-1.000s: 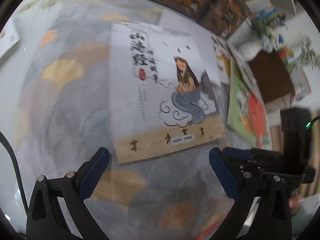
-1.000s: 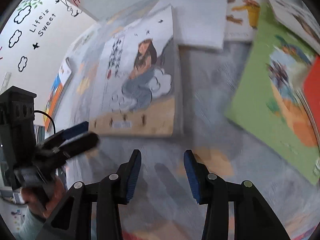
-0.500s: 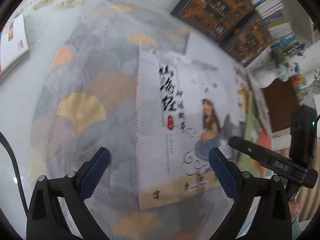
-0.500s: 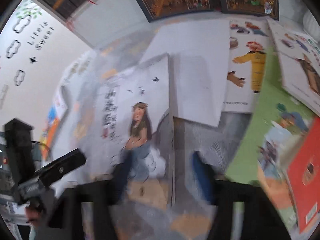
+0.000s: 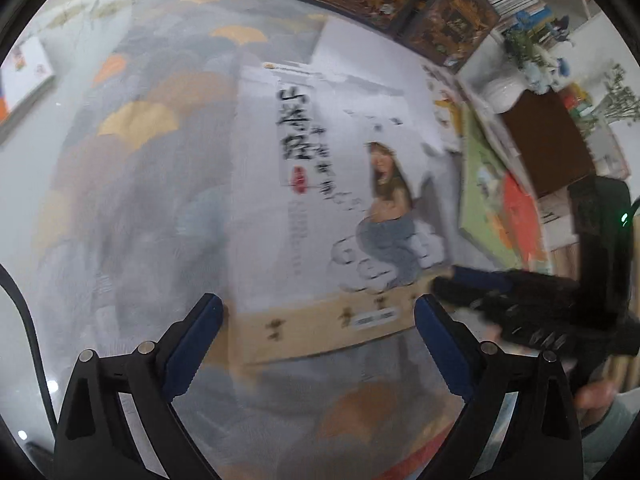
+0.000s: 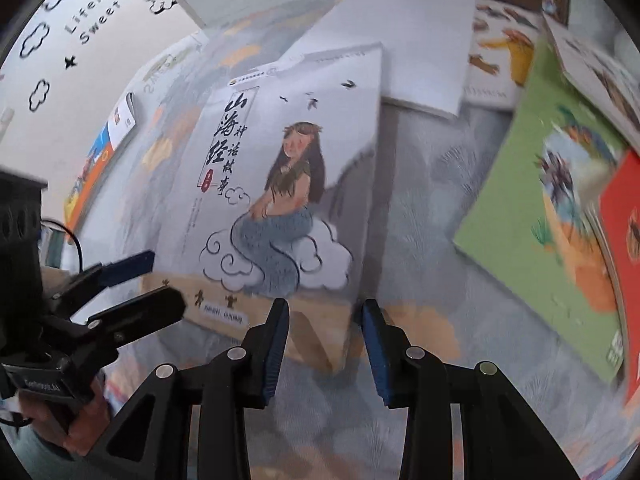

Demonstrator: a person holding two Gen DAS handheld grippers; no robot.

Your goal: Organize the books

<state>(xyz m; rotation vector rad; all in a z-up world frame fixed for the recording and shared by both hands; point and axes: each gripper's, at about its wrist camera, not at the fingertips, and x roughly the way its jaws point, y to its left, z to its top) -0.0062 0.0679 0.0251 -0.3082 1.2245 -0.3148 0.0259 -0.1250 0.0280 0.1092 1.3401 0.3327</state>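
Two grippers (image 5: pixel 318 320) (image 6: pixel 325 316), mermaid book (image 6: pixel 280 200) between

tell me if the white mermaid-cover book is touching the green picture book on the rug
Apart. The right wrist view shows a broad strip of grey patterned rug between the white mermaid-cover book and the green picture book.

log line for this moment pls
step: approach | target: mermaid book flat on rug | left gripper: open | right gripper: closing, nothing held
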